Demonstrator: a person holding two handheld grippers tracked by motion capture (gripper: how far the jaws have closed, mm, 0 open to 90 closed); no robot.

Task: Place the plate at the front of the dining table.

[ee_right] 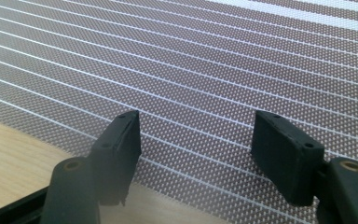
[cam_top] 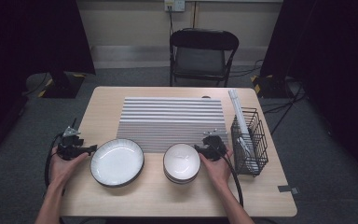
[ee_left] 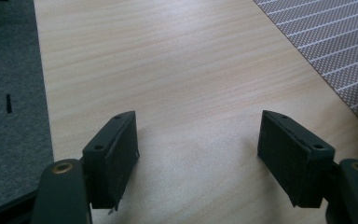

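Nothing picked up yet. Left gripper (cam_top: pixel 92 149) wide apart beside plate (cam_top: pixel 117 162), lower left; right gripper (cam_top: pixel 198 148) wide apart beside bowls (cam_top: pixel 181 162), lower middle. All moving still to do.

On the counter (cam_top: pixel 168 196) a striped mat (cam_top: pixel 172 116) lies across the middle toward the far edge. Before its near left corner sits a plate (cam_top: pixel 117 162); to the plate's right, before the mat's near right part, stands a stack of bowls (cam_top: pixel 181 162). A wire basket (cam_top: pixel 250 142) stands right of the mat, near the counter's right edge, with a long flat piece (cam_top: pixel 238 112) leaning in it. The left gripper (cam_top: pixel 92 149) lies just left of the plate, the right gripper (cam_top: pixel 198 148) at the bowls' right rim. Behind the counter stands a chair (cam_top: pixel 203 56).
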